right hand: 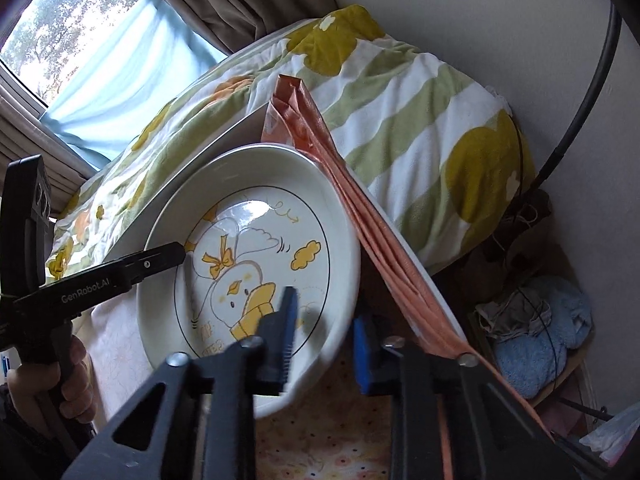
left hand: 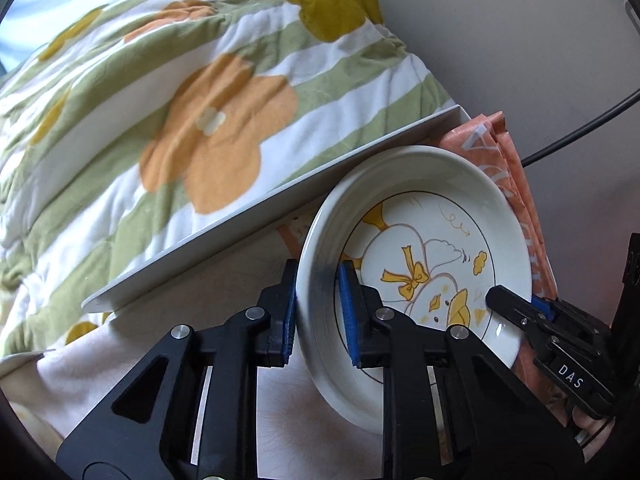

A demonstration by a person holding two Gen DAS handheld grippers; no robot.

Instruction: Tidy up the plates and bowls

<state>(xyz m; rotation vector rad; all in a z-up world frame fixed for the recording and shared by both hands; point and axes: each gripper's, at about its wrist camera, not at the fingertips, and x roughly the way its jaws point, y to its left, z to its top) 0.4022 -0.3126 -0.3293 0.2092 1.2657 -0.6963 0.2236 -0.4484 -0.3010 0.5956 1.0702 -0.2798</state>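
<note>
A white deep plate (left hand: 424,240) with a yellow duck drawing is held up between both grippers. My left gripper (left hand: 318,312) has its blue pads on either side of the plate's left rim. My right gripper (right hand: 326,332) straddles the plate's right rim (right hand: 340,280), its blue pads on both sides with a small gap on the outer side. The right gripper also shows in the left wrist view (left hand: 520,308) at the plate's right rim. The left gripper's finger shows in the right wrist view (right hand: 152,262) over the plate's left rim.
A white tabletop edge (left hand: 280,200) runs behind the plate, with a folded orange cloth (right hand: 360,208) beside it. A green, white and orange flowered quilt (left hand: 180,120) lies beyond. A patterned cloth (right hand: 320,440) lies below. A wall and black cable (right hand: 580,100) are right.
</note>
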